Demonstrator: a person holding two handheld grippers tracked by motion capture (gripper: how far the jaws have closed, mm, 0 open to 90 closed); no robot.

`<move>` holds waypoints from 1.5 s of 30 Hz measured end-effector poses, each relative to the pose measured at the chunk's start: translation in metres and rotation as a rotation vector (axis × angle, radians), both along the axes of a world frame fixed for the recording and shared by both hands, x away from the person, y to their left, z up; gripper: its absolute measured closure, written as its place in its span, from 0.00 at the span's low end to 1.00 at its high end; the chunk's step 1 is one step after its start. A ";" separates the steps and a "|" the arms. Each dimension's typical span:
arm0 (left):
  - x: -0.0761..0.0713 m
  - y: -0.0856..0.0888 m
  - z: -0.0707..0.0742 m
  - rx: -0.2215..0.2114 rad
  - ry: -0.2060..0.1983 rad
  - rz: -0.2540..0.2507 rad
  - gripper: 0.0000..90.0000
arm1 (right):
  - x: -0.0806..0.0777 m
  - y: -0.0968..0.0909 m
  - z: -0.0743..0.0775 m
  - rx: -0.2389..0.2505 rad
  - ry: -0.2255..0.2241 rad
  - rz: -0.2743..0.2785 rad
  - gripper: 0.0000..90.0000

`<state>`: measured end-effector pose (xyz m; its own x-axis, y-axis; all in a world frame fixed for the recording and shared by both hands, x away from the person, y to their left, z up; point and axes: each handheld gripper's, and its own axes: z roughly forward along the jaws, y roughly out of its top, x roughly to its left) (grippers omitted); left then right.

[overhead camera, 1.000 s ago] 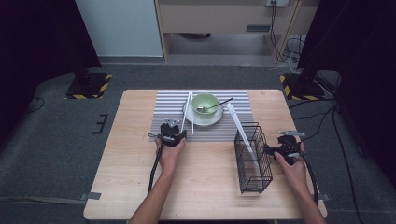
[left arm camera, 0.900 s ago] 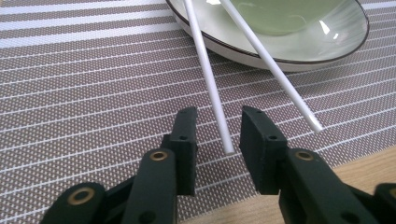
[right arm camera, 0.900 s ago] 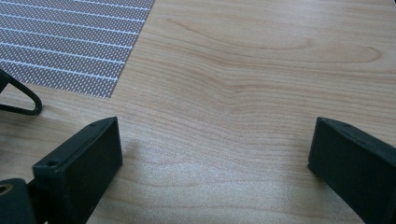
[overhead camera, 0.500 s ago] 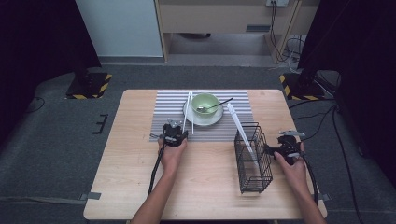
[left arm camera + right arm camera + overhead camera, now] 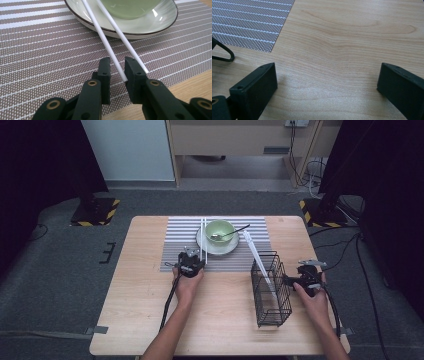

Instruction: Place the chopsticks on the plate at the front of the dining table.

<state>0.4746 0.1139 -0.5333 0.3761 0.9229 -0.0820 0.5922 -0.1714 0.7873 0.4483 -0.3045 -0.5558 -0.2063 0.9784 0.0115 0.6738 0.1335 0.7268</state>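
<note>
Two white chopsticks (image 5: 110, 47) lean on the rim of a white plate (image 5: 160, 22) that carries a green bowl (image 5: 220, 230) with a spoon (image 5: 236, 232) in it. My left gripper (image 5: 117, 62) sits low on the striped mat (image 5: 37, 50) at their near ends. Its jaws have just been closing and now stand narrowly apart. One chopstick end lies between them against the right jaw, with a gap on its other side; the second chopstick runs past the outside of that jaw. My right gripper (image 5: 327, 75) is open wide over bare wood, beside a black wire basket (image 5: 270, 290).
A long white utensil (image 5: 252, 249) leans out of the basket toward the mat. A black wire loop (image 5: 223, 53) shows at the left edge of the right gripper view. The wooden table (image 5: 140, 320) has bare room at its front and left.
The left gripper has edged slightly toward the chopsticks' near ends. The right hand and the basket have stayed where they were.
</note>
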 end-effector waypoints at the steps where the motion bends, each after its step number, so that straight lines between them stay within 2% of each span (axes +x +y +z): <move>1: 0.000 0.000 0.000 0.002 -0.002 0.002 0.85 | 0.000 0.000 0.000 0.000 0.000 0.000 0.03; 8: 0.000 -0.001 0.000 0.013 -0.012 0.004 0.88 | 0.000 0.000 0.000 0.000 0.000 0.000 0.03; 34: 0.000 -0.003 -0.002 -0.013 -0.016 -0.003 0.86 | 0.000 0.000 0.000 0.001 0.002 -0.001 0.03; 41: -0.006 -0.002 0.003 -0.017 -0.035 0.010 0.73 | 0.000 0.000 0.000 0.001 0.002 -0.001 0.03; 45: -0.012 -0.005 0.011 -0.018 -0.058 0.005 0.67 | 0.000 0.000 0.000 0.000 0.002 0.001 0.03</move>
